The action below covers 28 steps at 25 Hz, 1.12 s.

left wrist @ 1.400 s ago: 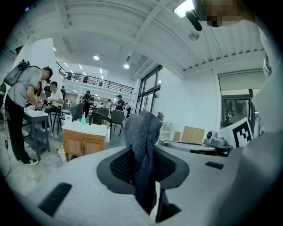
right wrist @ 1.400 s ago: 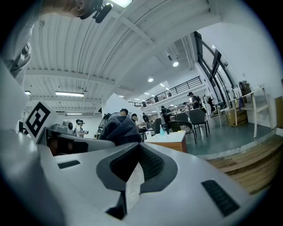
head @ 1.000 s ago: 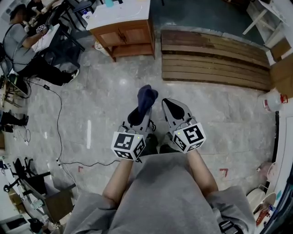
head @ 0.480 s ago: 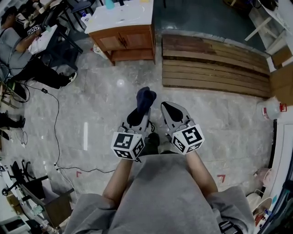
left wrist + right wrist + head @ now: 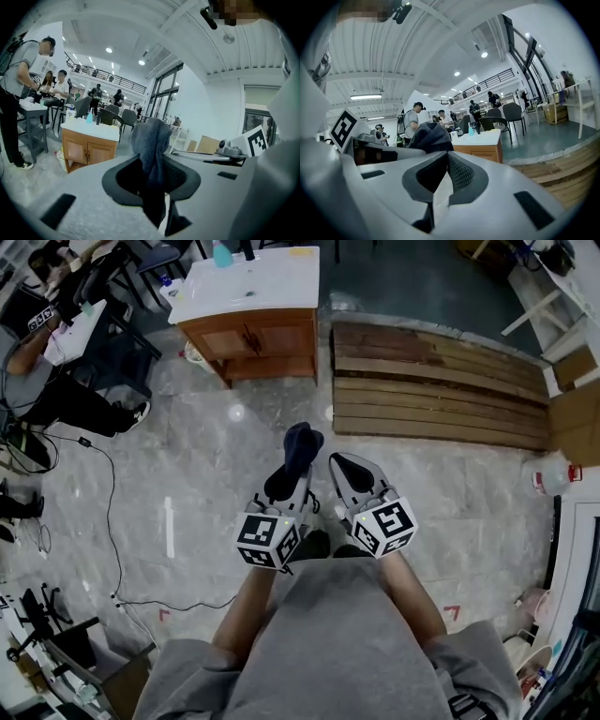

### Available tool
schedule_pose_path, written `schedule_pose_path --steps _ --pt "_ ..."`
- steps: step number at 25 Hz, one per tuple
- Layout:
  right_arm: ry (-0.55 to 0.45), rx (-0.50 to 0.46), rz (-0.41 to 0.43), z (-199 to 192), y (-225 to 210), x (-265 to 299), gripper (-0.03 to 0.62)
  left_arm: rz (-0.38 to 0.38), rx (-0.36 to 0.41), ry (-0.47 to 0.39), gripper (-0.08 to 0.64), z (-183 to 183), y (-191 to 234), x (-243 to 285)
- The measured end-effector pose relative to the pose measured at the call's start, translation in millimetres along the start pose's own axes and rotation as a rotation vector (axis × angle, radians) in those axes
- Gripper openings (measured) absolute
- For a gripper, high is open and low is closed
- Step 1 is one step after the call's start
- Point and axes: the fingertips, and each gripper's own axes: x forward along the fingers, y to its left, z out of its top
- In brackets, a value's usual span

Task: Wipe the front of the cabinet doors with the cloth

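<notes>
The cloth [image 5: 300, 451] sits pinched in my left tool [image 5: 298, 467]. It is a dark blue, nubbly rag, and its bunched end stands up past the tips while the rest hangs down between the dark ribbed pads. My left tool's jaws are clamped on it.

My right tool [image 5: 343, 465] is just beside the left, on its right. Its jaws are drawn together at the tips, with nothing between them. Both tools are grey and wedge-shaped, and each has a marker cube at the back.

The cabinet [image 5: 251, 334] is well ahead of the tools and a little left of them. It is warm brown wood, and its two doors [image 5: 247, 337] are closed and face me. A white counter [image 5: 248, 282] tops it, with a teal bottle [image 5: 222, 254] standing at the far edge.

Between my tools and the doors there is only open floor [image 5: 206, 456], pale grey stone with a glossy sheen. Ahead and to the right of my right tool lies a low bed of long brown planks [image 5: 436, 381], laid side by side against a teal strip.

Far to the left, a black cable [image 5: 108, 521] snakes over the floor. Beyond it a person [image 5: 56, 381] sits at a desk. A white jug [image 5: 547, 472] stands far off to the right.
</notes>
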Motion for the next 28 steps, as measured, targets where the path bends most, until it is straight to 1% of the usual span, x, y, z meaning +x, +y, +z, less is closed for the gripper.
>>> schedule_pose_path --steps 5,14,22,28 --pt "0.005 -0.006 -0.024 7 -6 29 0.012 -0.007 -0.020 0.008 0.087 8 29 17" --pt "0.010 0.006 -0.038 14 -40 67 0.012 -0.010 -0.027 0.021 0.087 18 56 57" --pt "0.015 0.024 -0.022 23 -88 117 0.012 0.031 -0.035 0.033 0.087 28 92 108" --pt "0.051 0.037 0.004 23 -129 163 0.012 0.071 -0.055 0.044 0.087 35 123 156"
